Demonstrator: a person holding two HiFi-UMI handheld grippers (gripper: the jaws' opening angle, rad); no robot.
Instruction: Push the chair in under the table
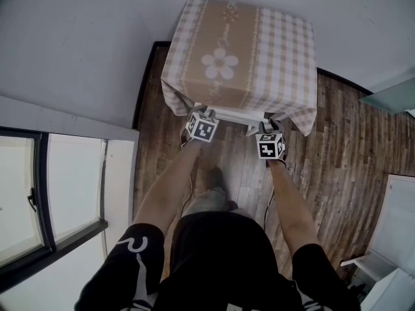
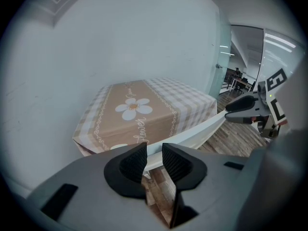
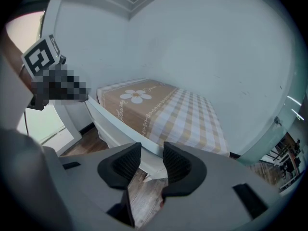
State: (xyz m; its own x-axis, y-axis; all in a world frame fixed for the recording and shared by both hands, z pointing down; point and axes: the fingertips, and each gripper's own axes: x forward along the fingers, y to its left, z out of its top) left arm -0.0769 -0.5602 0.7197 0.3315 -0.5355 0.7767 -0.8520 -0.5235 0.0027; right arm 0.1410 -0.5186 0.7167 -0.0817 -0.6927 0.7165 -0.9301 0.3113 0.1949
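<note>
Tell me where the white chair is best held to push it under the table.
The backrest's top rail, from the person's side: only that shows beyond the tablecloth, and it lies level, square to the push.

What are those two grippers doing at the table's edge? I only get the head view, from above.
Observer: In the left gripper view, the left gripper has its jaws apart; the chair's white top rail lies crosswise just past their tips, not clamped.
Visitor: And the other one?
Observer: The right gripper matches: jaws apart, the rail running across just beyond them.
Visitor: Anything off to the side?
Observer: The left gripper view shows a glass partition with a lit room behind it.
</note>
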